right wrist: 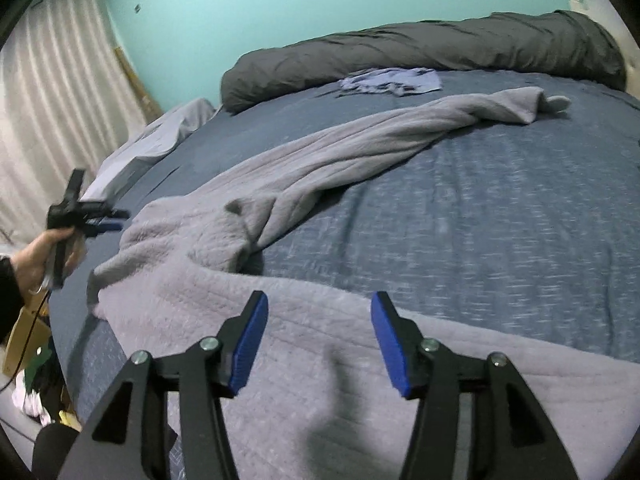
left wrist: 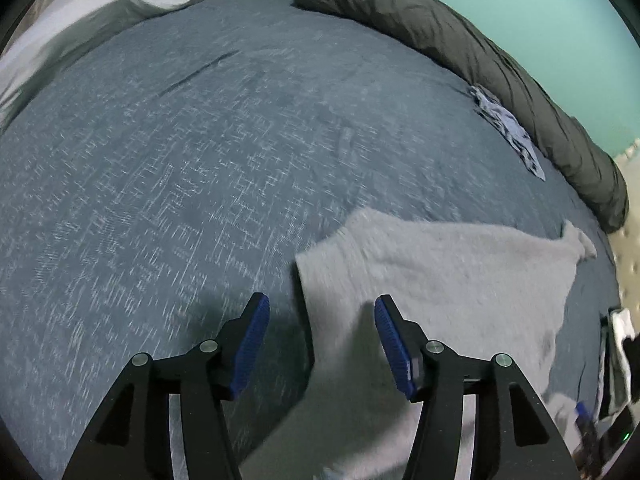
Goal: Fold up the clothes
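Grey fleece fills the foreground of the right wrist view: the right gripper hovers with its blue pads spread wide and nothing between them, just above a broad spread of the grey fleece garment. From there the garment runs in a long twisted rope across the bed toward the far side, ending in a narrow tip near the rolled dark duvet, with a bunched fold part-way along. A small blue patterned cloth lies just beside the duvet, apart from the fleece. In the left wrist view the left gripper is likewise wide apart and empty, poised over the near edge of the garment where it meets the bare blue bedcover; the right view shows that same gripper held in a hand off the bed's left side. The garment lies crumpled and unfolded as it stands, so it would need spreading flat to be folded. The likely trouble lies in the twist: pulling on one edge alone could tighten the rope rather than open it. Thick pile may also let the pads pinch two layers at once, or drag the bedcover up with the fleece. Both views are smeared by motion, so exact edges are hard to judge.
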Tool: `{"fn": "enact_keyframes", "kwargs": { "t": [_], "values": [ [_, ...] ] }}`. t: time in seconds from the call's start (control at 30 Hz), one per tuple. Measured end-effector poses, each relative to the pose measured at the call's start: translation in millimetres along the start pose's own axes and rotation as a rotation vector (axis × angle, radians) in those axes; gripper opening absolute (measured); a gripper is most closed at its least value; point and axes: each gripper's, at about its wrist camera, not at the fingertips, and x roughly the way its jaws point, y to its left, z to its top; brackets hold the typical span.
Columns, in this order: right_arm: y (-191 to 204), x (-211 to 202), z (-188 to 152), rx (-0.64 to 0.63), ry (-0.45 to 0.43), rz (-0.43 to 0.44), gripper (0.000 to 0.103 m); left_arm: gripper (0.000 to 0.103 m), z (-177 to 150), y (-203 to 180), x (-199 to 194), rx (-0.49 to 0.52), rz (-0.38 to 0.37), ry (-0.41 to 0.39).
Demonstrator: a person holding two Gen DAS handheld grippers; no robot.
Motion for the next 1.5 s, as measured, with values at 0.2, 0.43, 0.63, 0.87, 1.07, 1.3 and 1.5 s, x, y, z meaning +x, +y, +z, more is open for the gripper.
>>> {"fn": "enact_keyframes", "kwargs": {
  "t": [0.2, 0.43, 0.63, 0.87, 1.07, 1.3, 1.5],
  "values": [
    [-3.5, 13.3, -12.4, 0.02, 0.04, 0.047, 0.055, 0.059, 4.0, 19.7, 19.2, -0.121, -0.096, 0.003],
    [-5.3, 10.2, -14.6, 0.021, 0.008, 0.076, 0.055, 0.028, 5.3, 2.7, 10.0, -0.088, -0.173, -0.021],
    [-2.6, 9.5, -10.7, 0.029, -0.004, 0.097, 0.055, 0.004, 10.2, -19.1, 6.8, -0.03, -0.163, -0.038],
    [-0.5, 8.7, -9.4, 0.026, -0.015, 0.107, 0.055, 0.003, 30.0, -40.6, -23.2, 0.03, -0.055, -0.183],
    [-5.2, 4.8, -7.8, 0.043, -0.029, 0.11, 0.055, 0.002, 74.5, -40.3, -55.6, 0.029, 0.01, -0.278],
    [-7.2, 1.1, -6.0, 0.046, -0.04, 0.115, 0.055, 0.002, 112.8, -54.0, -35.9, 0.02, 0.054, -0.276],
    [-8.4, 2.5, -5.1, 0.047, -0.044, 0.111, 0.055, 0.006, 109.0, -58.7, 19.9, 0.04, 0.025, -0.134]
  ]
}}
